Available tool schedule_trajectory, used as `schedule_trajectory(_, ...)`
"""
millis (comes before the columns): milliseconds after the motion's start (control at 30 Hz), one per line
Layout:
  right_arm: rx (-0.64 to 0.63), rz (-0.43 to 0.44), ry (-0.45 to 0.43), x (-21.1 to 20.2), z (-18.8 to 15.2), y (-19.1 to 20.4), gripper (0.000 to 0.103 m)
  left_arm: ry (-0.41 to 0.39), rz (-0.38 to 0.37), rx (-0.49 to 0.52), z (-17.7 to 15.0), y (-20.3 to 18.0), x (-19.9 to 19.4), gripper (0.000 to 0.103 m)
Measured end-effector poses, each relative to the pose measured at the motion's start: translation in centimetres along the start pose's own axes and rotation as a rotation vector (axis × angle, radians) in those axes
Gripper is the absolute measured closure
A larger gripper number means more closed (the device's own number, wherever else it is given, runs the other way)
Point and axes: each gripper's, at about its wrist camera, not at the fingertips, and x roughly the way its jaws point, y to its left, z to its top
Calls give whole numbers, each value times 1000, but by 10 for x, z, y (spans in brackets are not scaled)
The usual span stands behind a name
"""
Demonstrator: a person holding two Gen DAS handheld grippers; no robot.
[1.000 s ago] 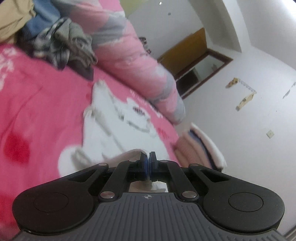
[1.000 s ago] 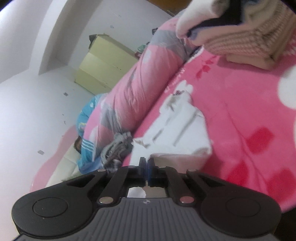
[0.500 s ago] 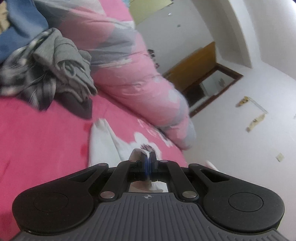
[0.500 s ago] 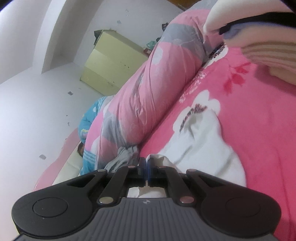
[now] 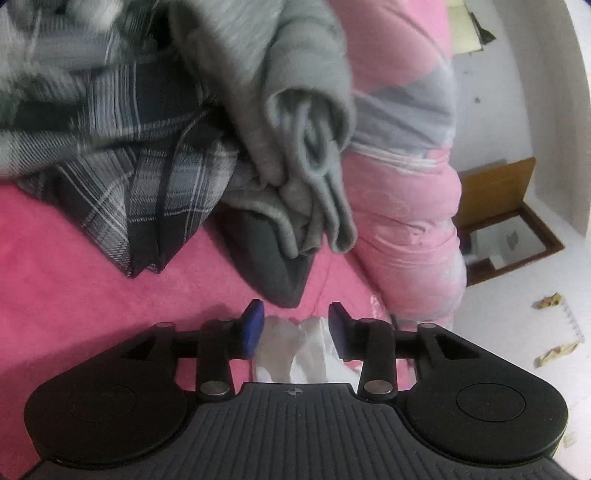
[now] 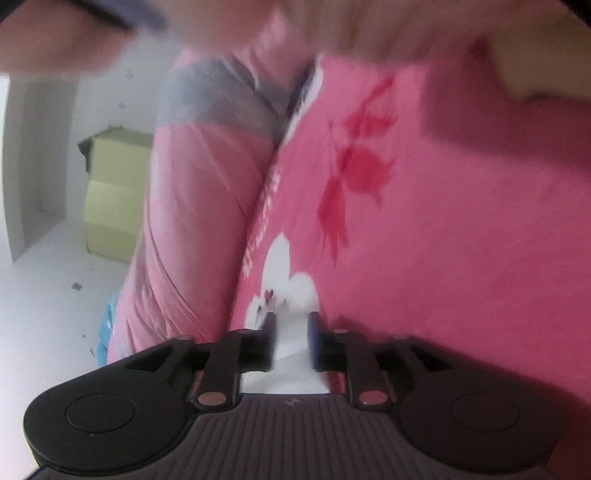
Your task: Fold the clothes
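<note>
A white garment (image 5: 295,350) lies crumpled on the pink bed cover (image 5: 74,280) between the blue pads of my left gripper (image 5: 295,325). Its jaws are opening and the pads stand clear of the cloth. In the blurred right wrist view another edge of the white garment (image 6: 291,339) sits between the fingers of my right gripper (image 6: 291,332), whose jaws are opening too, with gaps at both sides. Most of the garment is hidden under the gripper bodies.
A heap of unfolded clothes, a dark plaid piece (image 5: 122,177) and a grey sweatshirt (image 5: 306,155), lies just beyond my left gripper. A rolled pink quilt (image 5: 402,206) (image 6: 199,221) runs along the bed's far side. Folded clothes (image 6: 406,29) blur above the right gripper.
Both grippers have swept forward and down across the bed with the white garment's edge, then their jaws have parted and let it go. The clothes heap now looms close to the left gripper.
</note>
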Motion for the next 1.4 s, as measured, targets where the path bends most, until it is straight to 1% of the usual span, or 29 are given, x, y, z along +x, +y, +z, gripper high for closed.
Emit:
schedule_trajectory(33, -11, 4, -24, -13, -2, 3, 63, 0, -1, 12, -1, -5, -5, 63)
schedule_trajectory(133, -44, -6, -49, -47, -10, 19, 61, -6, -8, 72, -11, -25, -36, 58)
schedule_trajectory(167, -59, -5, -47, -60, -15, 25, 60, -3, 1, 105, -19, -34, -48, 55)
schedule_trajectory(233, -97, -15, -30, -86, -31, 39, 54, 3, 18, 172, -33, -50, -71, 50)
schedule_trajectory(300, -130, -32, 12, -113, -53, 51, 51, 13, 58, 244, -55, -62, -94, 40)
schedule_trajectory(367, -141, -58, 62, -132, -75, 56, 51, 39, 90, 300, -81, -69, -114, 36)
schedule_trajectory(433, -128, -83, 125, -147, -100, 56, 51, 77, 101, 335, -108, -71, -131, 36)
schedule_trajectory(500, -90, -112, 196, -153, -123, 48, 50, 131, 71, 325, -134, -63, -142, 36)
schedule_trajectory(533, -77, -118, 221, -153, -131, 45, 50, 161, 47, 306, -147, -60, -139, 36)
schedule_trajectory(600, -44, -135, 257, -148, -143, 37, 50, 195, 26, 237, -165, -47, -131, 36)
schedule_trajectory(667, -5, -158, 262, -140, -148, 26, 51, 172, 18, 182, -174, -36, -121, 36)
schedule_trajectory(700, 8, -162, 247, -136, -148, 24, 52, 129, 43, 167, -175, -32, -118, 36)
schedule_trajectory(733, 21, -164, 230, -134, -147, 23, 52, 90, 51, 143, -174, -28, -115, 36)
schedule_trajectory(767, 34, -153, 214, -131, -145, 21, 52, 63, 43, 128, -173, -26, -113, 36)
schedule_trajectory(833, 47, -146, 180, -126, -140, 20, 52, 21, 52, 84, -168, -16, -107, 36)
schedule_trajectory(933, 71, -135, 135, -118, -132, 17, 53, -12, 24, 59, -164, -13, -103, 38)
schedule_trajectory(967, 78, -133, 123, -116, -130, 15, 54, -22, 7, 67, -163, -13, -103, 41)
schedule_trajectory(1033, 91, -124, 89, -111, -127, 12, 59, -41, -15, 37, -162, -13, -99, 46)
schedule_trajectory(1067, 99, -120, 73, -107, -126, 10, 61, -50, -33, 0, -161, -9, -100, 53)
schedule_trajectory(1100, 106, -116, 56, -103, -125, 8, 66, -59, -51, -37, -161, -5, -102, 60)
schedule_trajectory(1133, 116, -117, 41, -102, -124, 5, 76, -61, -61, -62, -161, -3, -102, 66)
schedule_trajectory(1167, 127, -117, 31, -99, -124, 2, 80, -65, -61, -74, -162, -2, -102, 82)
schedule_trajectory(1200, 135, -118, 22, -96, -125, 0, 91, -72, -51, -71, -165, -3, -98, 97)
schedule_trajectory(1233, 144, -118, 12, -93, -125, -2, 97, -83, -43, -72, -166, -4, -98, 99)
schedule_trajectory(1267, 146, -117, 3, -92, -126, -2, 98, -94, -35, -74, -167, -6, -98, 101)
schedule_trajectory(1400, 127, -102, -24, -101, -131, 10, 100, -116, -69, -67, -164, -18, -112, 102)
